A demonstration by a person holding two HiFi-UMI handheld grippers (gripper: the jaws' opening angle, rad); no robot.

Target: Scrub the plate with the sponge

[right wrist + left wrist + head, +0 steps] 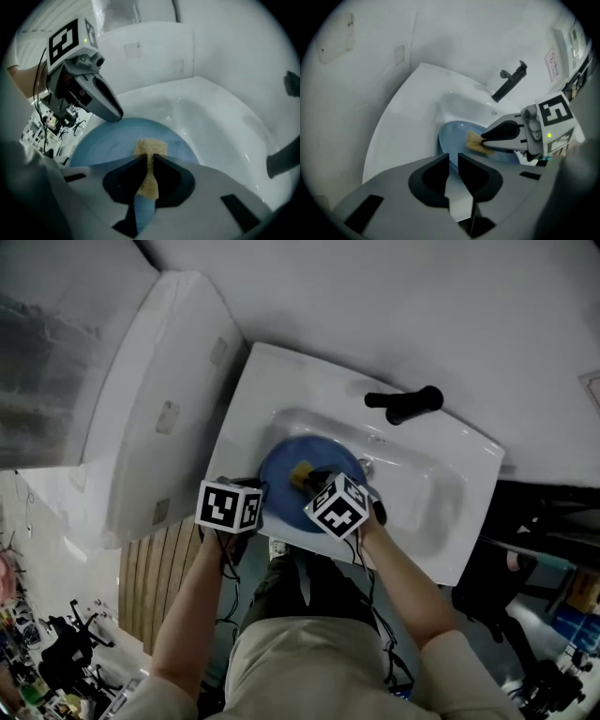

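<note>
A blue plate [279,468] lies in the white sink [427,486]. My left gripper [255,487] is at the plate's near-left rim. In the left gripper view its jaws [453,160] stand a narrow slit apart with the plate's [454,132] rim running into it. It looks shut on that rim. My right gripper [314,480] is shut on a yellow sponge [302,472] over the plate's middle. In the right gripper view the sponge [150,146] is pinched between the jaws [149,160] and sticks out onto the plate [117,140]. The left gripper [116,114] touches the plate's far-left rim there.
A black faucet lever [405,404] sits at the sink's back edge, also in the left gripper view as faucet [511,79]. A large white unit [159,399] stands close on the sink's left. The basin's right half [412,502] holds nothing. Wooden slats [155,577] lie below.
</note>
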